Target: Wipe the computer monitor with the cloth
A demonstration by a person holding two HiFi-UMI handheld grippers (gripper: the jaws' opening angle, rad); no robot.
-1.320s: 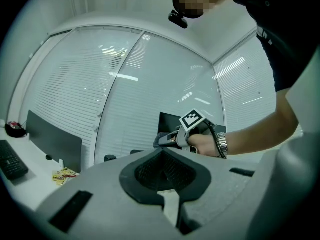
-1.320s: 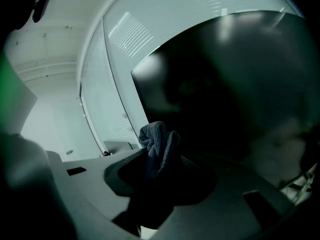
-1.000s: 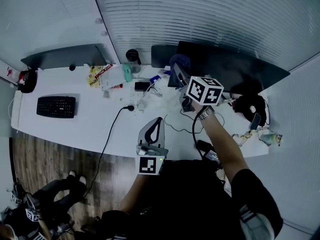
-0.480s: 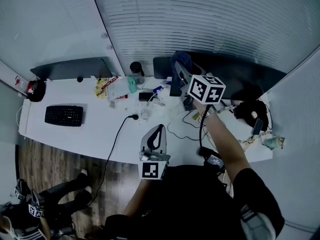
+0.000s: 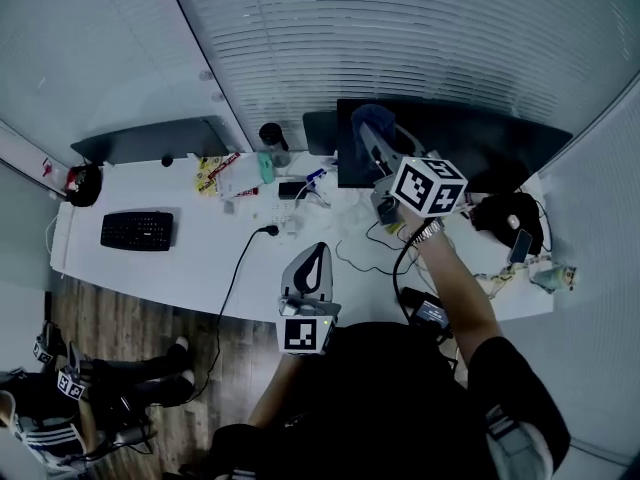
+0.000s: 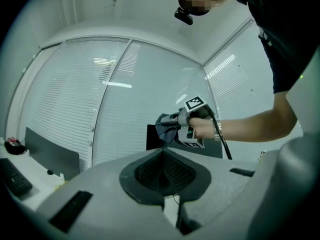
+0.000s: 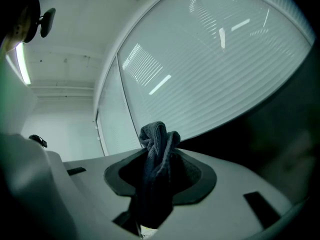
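1. The right gripper (image 5: 376,146) is raised to the monitor (image 5: 470,143), arm stretched out over the desk (image 5: 190,258).
2. Its jaws are clamped on the dark cloth (image 5: 367,120). In the right gripper view the cloth (image 7: 156,151) is pinched between them, with a bunched fold poking out past the tips.
3. The cloth sits at the upper left of the screen. I cannot tell whether it is pressing on the glass.
4. The monitor's dark face (image 7: 285,134) fills the right side of the right gripper view, with pale blinds behind.
5. The left gripper (image 5: 315,255) hangs low, close to the person's body at the near edge of the desk. Its jaws are together with nothing between them.
6. The left gripper view looks up at the work, with the cloth (image 6: 164,126) at the monitor's (image 6: 152,139) top left corner.
7. On the desk, a keyboard (image 5: 137,230) lies far left, in front of a second monitor (image 5: 150,138). A black cable (image 5: 232,273) trails off the front edge.
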